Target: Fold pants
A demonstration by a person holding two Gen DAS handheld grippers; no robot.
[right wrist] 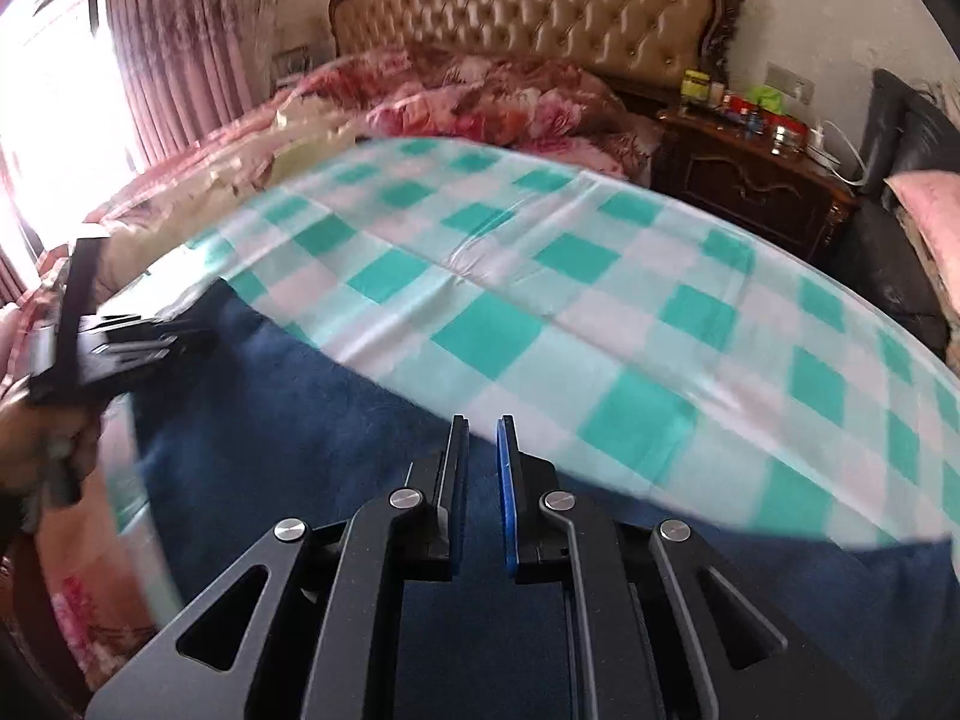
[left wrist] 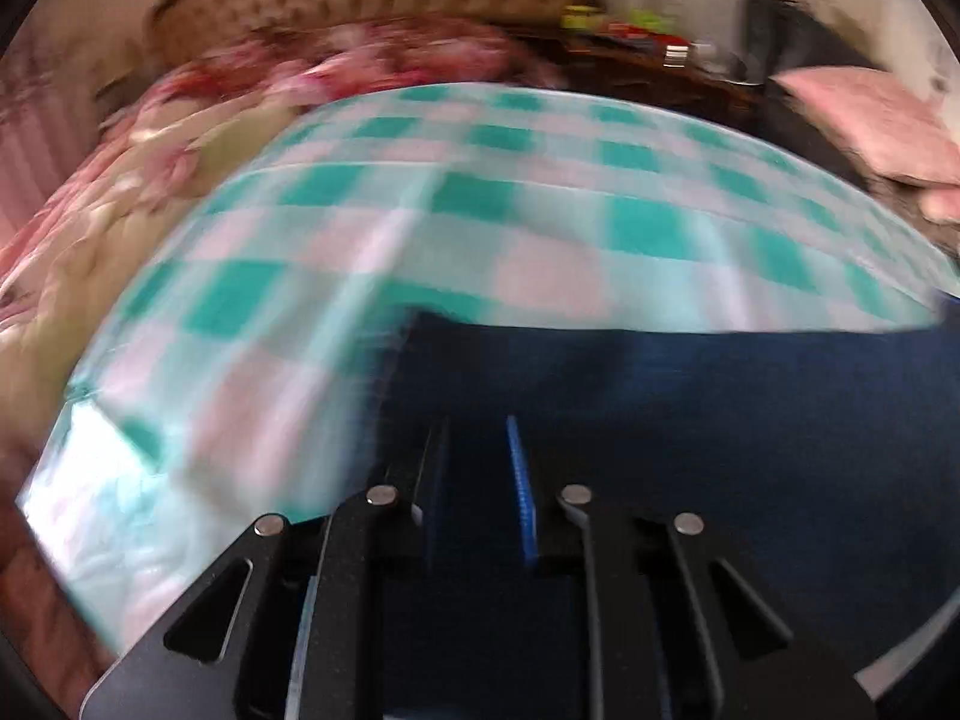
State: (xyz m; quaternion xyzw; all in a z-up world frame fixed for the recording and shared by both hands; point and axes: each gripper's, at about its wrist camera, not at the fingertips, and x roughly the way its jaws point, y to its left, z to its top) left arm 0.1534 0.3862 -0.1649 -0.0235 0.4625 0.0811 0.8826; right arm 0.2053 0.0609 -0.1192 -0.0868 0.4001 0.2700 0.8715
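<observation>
Dark blue pants (right wrist: 300, 420) lie spread on a green, white and pink checked sheet (right wrist: 600, 276) on a bed. My right gripper (right wrist: 480, 420) is shut, its blue pads pinching the pants at their far edge. My left gripper (right wrist: 186, 333) shows at the left of the right wrist view, held by a hand (right wrist: 36, 450), with its tips at the pants' far left corner. The left wrist view is blurred. There the left gripper (left wrist: 474, 426) has its jaws close together with pants (left wrist: 690, 408) fabric between them, over the sheet (left wrist: 540, 228).
A floral quilt (right wrist: 480, 102) is heaped at the head of the bed under a tufted headboard (right wrist: 540, 6). A dark wooden nightstand (right wrist: 756, 174) with bottles stands to the right, beside a pink pillow (right wrist: 930, 210). Pink curtains (right wrist: 174, 60) hang at the left.
</observation>
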